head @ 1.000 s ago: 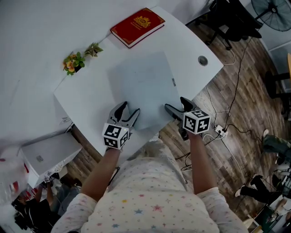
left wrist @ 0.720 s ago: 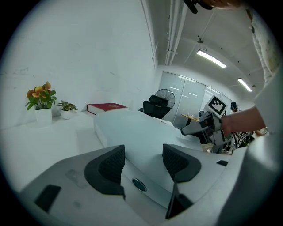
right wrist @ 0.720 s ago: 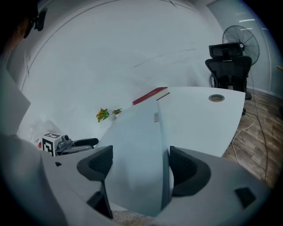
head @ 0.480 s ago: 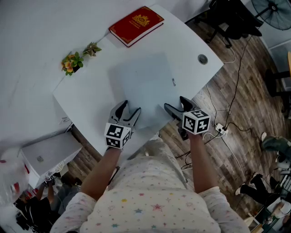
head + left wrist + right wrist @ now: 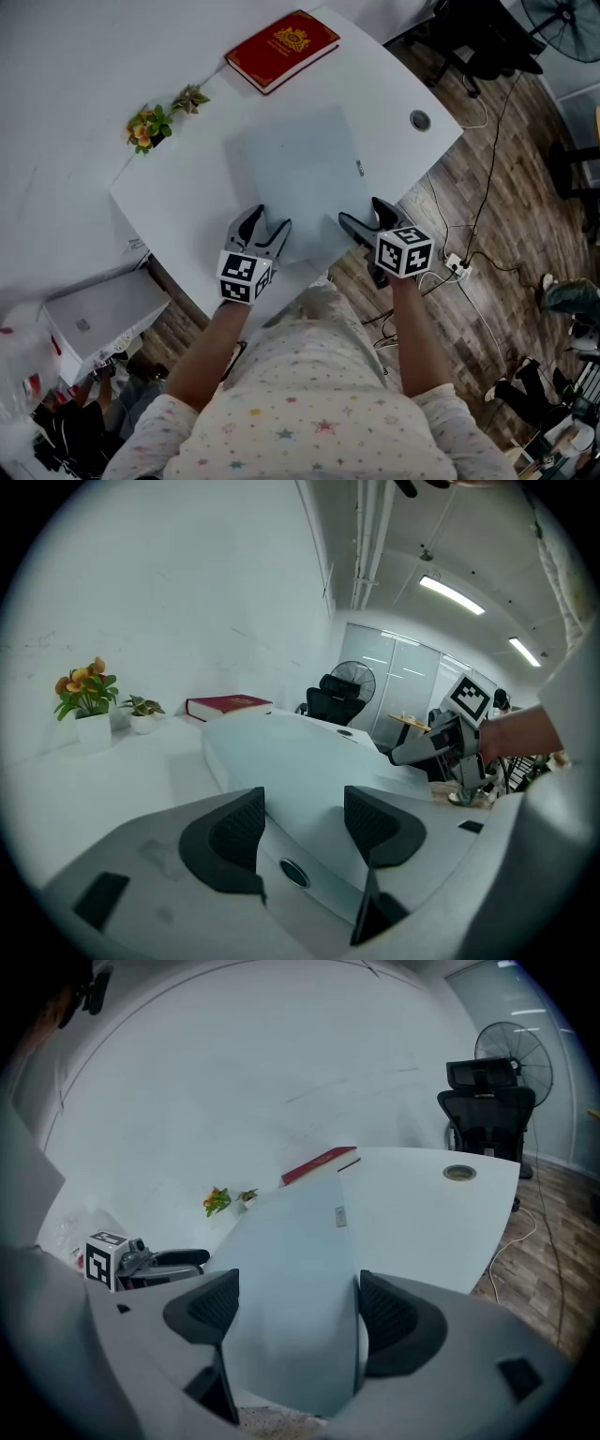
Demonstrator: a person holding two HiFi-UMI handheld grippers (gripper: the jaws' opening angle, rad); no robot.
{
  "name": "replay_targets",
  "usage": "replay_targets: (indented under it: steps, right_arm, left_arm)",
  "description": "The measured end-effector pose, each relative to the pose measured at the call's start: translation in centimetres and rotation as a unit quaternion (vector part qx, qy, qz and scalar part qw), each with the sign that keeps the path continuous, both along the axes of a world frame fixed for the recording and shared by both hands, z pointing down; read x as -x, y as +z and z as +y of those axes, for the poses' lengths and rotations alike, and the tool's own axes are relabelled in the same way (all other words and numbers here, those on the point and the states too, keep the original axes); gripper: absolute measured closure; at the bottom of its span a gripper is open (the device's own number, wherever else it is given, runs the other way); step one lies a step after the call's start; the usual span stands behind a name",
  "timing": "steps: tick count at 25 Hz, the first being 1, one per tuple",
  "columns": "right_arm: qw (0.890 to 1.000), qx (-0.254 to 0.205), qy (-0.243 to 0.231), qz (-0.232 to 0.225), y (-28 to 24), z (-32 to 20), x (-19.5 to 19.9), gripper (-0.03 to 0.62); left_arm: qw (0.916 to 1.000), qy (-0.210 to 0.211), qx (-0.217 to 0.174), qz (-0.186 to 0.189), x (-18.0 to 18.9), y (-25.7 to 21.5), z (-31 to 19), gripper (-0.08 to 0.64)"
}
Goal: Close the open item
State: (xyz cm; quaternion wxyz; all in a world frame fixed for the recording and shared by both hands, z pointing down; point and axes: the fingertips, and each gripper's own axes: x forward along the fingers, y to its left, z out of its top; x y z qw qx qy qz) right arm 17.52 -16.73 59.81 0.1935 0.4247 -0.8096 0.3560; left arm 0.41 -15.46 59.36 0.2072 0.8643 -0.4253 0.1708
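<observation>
Currently the smooth pale-grey slab laptop (image 5: pixel 295 178) lies flat on a matte white table (image 5: pixel 187 202). Left gripper (image 5: pixel 269 223) and right gripper (image 5: pixel 362 214) sit at the laptop's near corners, ridged black jaws spread wide, clamping nothing.

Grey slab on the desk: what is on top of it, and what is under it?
On top of the grey slab, only a small label near its right edge. It lies flat on the white desk; anything beneath it is covered.

The right gripper (image 5: pixel 292 1314) has its jaws apart, the pale flat item (image 5: pixel 300 1241) between them.
</observation>
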Motion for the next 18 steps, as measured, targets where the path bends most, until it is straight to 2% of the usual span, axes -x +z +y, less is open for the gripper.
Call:
replay_targets:
  steps: [4, 7, 9, 12, 18]
  right_arm:
    - [1.0, 0.004, -0.006, 0.008, 0.1, 0.0, -0.1, 0.193]
    - [1.0, 0.01, -0.007, 0.006, 0.0, -0.3, -0.4, 0.218]
    - [1.0, -0.006, 0.003, 0.005, -0.6, -1.3, -0.9, 0.256]
    - [0.999, -0.028, 0.02, 0.009, -1.1, -3.5, -1.6, 0.279]
    - [0.999, -0.038, 0.03, 0.013, -1.1, -7.3, -1.4, 0.339]
  left_arm:
    - [0.9999, 0.006, 0.005, -0.015, -0.1, 0.1, 0.0, 0.299]
    - [0.9996, 0.009, 0.012, -0.025, -0.1, 0.1, 0.0, 0.299]
    - [0.9995, 0.01, 0.014, -0.027, -0.2, 0.1, 0.1, 0.301]
    - [0.9995, 0.009, 0.015, -0.028, -0.1, 0.1, 0.0, 0.301]
    - [0.9991, 0.01, 0.017, -0.037, -0.2, 0.1, 0.1, 0.301]
